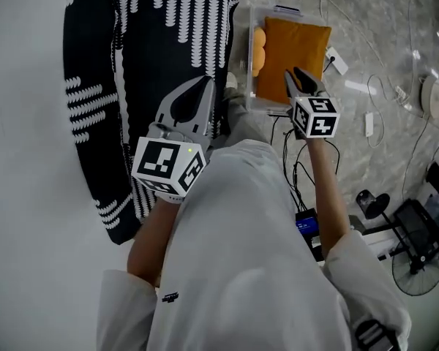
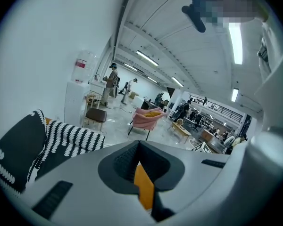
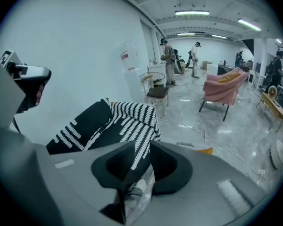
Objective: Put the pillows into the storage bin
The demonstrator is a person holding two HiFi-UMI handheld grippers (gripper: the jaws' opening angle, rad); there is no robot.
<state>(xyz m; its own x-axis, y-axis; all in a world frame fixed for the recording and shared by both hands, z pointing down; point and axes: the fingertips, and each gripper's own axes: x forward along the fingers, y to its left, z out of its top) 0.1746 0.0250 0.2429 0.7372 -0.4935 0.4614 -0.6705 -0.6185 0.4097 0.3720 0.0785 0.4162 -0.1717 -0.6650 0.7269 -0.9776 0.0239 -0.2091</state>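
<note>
Pillow (image 1: 161,42) ran lengthwise along the surface's (image 1: 29,196) edge, nearest the left claw (image 1: 205,85), pressed together and empty; the right claw (image 1: 294,73), slightly spread, hung by the bin (image 1: 252,20).

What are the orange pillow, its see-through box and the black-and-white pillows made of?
Orange pillow: soft matte cloth, it seems; it looks plump, with no shine.
Storage bin: probably clear, smooth plastic; you can see through its wall.
Black-and-white pillows: also cloth, matte, with white dashes; whether these are printed or knitted is too small to tell.
</note>
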